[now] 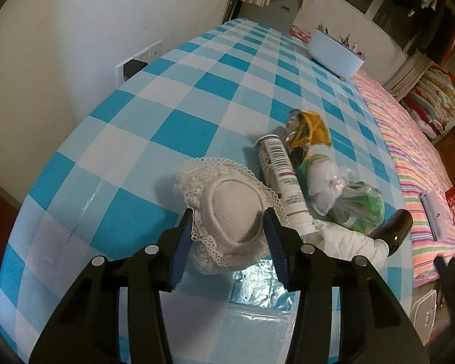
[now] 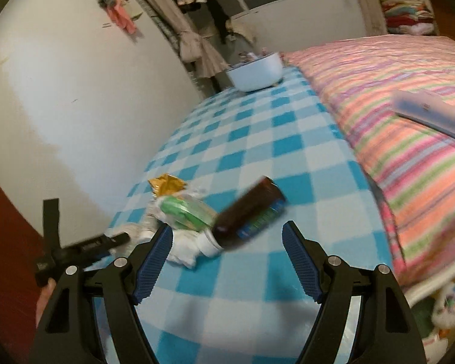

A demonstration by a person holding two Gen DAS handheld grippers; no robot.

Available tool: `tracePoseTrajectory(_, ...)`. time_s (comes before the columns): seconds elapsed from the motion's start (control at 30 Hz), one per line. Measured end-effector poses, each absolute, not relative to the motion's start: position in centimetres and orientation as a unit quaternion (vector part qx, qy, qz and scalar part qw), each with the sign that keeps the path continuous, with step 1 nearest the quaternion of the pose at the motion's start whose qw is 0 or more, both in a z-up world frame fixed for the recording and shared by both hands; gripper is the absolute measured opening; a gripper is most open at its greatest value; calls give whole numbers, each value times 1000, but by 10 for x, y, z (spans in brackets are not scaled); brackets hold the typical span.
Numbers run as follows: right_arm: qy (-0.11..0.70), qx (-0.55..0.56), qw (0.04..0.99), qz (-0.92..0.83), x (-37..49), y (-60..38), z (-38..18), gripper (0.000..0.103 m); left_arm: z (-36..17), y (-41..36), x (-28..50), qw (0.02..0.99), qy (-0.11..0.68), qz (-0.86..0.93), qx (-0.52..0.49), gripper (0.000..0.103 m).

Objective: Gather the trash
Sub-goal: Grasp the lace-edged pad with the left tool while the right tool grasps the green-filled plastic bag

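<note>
On the blue checked tablecloth [image 1: 173, 127] lies a pile of trash: a white lace-edged cloth piece [image 1: 230, 212], a white printed tube [image 1: 283, 182], a gold wrapper [image 1: 309, 130], clear bags with green contents [image 1: 358, 203], a crumpled white tissue [image 1: 348, 239] and a dark brown bottle [image 1: 394, 230]. My left gripper [image 1: 227, 227] is open with its blue pads on either side of the lace cloth. My right gripper [image 2: 227, 242] is open just in front of the brown bottle [image 2: 248, 212], which lies tilted and blurred beside the tissue [image 2: 185, 245] and green bags [image 2: 185, 209].
A pale blue tub [image 1: 336, 51] with small items stands at the table's far end; it also shows in the right wrist view [image 2: 254, 72]. A striped pink bedcover [image 2: 409, 139] with a flat box [image 2: 430, 112] lies right of the table. A wall runs along the left.
</note>
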State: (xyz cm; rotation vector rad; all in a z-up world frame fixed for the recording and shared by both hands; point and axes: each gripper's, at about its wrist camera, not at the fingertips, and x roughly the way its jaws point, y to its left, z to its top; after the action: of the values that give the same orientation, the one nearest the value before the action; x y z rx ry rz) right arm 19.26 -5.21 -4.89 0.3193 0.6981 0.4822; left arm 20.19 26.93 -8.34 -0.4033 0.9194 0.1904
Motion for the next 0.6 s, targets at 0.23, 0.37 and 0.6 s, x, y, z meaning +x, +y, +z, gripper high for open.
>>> tracePoseTrajectory(0.23,359,70,885,287,226,-3,-51,73,-82,262,198,875,441,94,-176,43)
tracePoseTrajectory(0.37,375,28,874,307,243,25,-59,73,-82,261,198,874,442,92,-180,42)
tracePoseTrajectory(0.6,376,-45,871,311,257,57,-67,73,-82,263,196,874,440,87,-186,41)
